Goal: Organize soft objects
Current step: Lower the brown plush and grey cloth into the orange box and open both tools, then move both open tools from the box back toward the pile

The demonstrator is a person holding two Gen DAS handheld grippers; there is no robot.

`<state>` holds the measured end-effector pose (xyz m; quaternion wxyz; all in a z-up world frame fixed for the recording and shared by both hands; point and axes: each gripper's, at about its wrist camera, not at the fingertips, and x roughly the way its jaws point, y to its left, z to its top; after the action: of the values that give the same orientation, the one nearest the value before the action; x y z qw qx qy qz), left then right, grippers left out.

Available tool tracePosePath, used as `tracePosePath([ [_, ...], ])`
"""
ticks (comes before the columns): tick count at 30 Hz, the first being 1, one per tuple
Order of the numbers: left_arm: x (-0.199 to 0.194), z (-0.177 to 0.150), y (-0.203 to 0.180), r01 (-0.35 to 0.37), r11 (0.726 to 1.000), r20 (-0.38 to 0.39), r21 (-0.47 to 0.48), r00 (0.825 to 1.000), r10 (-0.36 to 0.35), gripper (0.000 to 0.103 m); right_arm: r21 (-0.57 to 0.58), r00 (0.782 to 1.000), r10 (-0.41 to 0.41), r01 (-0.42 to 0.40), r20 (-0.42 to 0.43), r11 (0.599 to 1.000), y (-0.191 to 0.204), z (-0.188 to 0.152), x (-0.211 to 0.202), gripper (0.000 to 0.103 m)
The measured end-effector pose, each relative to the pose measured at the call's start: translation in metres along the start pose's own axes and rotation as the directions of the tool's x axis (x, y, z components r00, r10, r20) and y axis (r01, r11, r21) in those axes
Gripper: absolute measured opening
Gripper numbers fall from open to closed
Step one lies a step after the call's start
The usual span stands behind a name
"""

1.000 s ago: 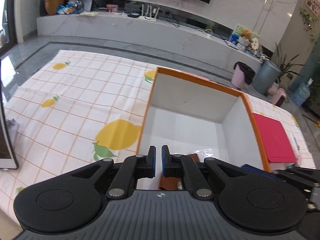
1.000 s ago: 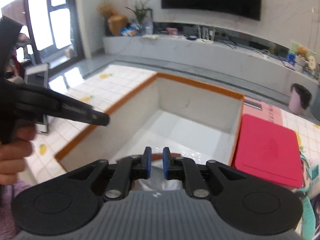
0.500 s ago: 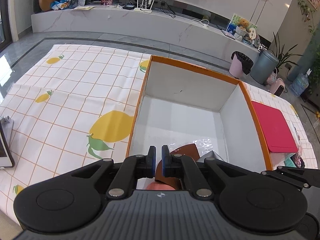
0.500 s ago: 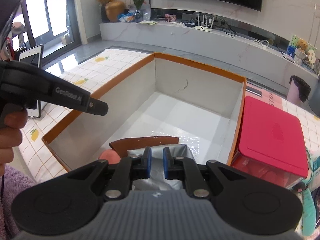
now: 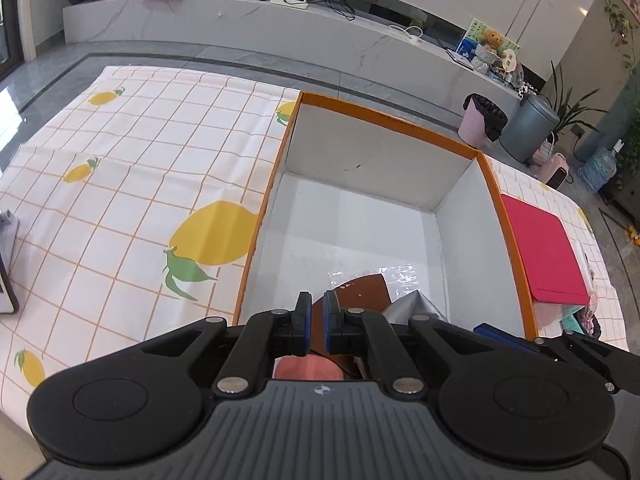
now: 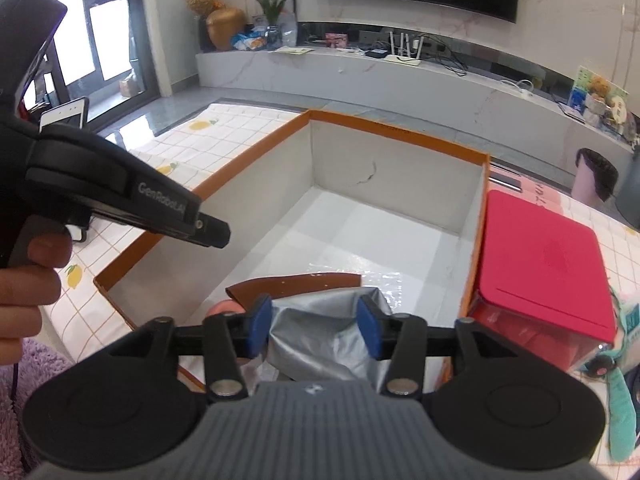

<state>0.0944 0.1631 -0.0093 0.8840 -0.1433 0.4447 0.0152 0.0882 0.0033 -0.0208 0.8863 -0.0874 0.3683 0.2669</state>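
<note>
A: Now, where are the soft things placed?

B: They are gathered at the 6 o'clock end of the orange-edged cardboard box [image 6: 400,133]: a grey fabric bundle [image 6: 320,340], a brown leather strip [image 6: 296,285] just behind it, and a pink soft item [image 5: 308,368] of which little is shown.

A: And how are the two tools set?

B: The right hand-held gripper [image 6: 314,328] is spread wide, with the grey bundle lying between its blue pads [image 6: 259,330] but not pinched. The left hand-held gripper [image 5: 315,322] is pressed nearly together over the brown strip; whether anything is pinched cannot be told.

A: How should the release be finished well?

B: Probably the right tool should be lifted straight up, so that the fabric is not snagged on a pad and dragged over the near wall. The red-lidded container [image 6: 544,264] at 3 o'clock, beside the box on the bench [image 5: 120,184], should be kept clear of.
</note>
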Motion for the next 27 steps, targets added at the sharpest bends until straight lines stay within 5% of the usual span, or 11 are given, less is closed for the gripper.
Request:
tracePosePath([
  [4, -0.004, 0.001, 0.0, 0.006, 1.0, 0.016, -0.017, 1.0, -0.005, 0.057, 0.009, 1.0, 0.009, -0.009, 0.013, 1.0, -0.002, 0.001, -0.007, 0.056],
  [12, -0.018, 0.0, -0.016, 0.035, 0.999, 0.099, 0.039, 0.994, -0.039, 0.085, 0.001, 0.998, 0.032, -0.032, 0.054, 0.999, -0.001, 0.004, -0.023, 0.072],
  [16, -0.024, -0.004, -0.03, 0.01, 0.998, 0.178, 0.063, 0.984, -0.021, 0.087, -0.032, 0.997, 0.051, -0.049, 0.066, 0.998, 0.0, 0.006, -0.031, 0.098],
  [27, -0.029, -0.014, -0.062, -0.116, 0.979, 0.266, 0.168, 0.961, 0.068, 0.09, -0.063, 0.996, 0.047, -0.042, 0.074, 0.997, -0.003, 0.004, -0.048, 0.1],
])
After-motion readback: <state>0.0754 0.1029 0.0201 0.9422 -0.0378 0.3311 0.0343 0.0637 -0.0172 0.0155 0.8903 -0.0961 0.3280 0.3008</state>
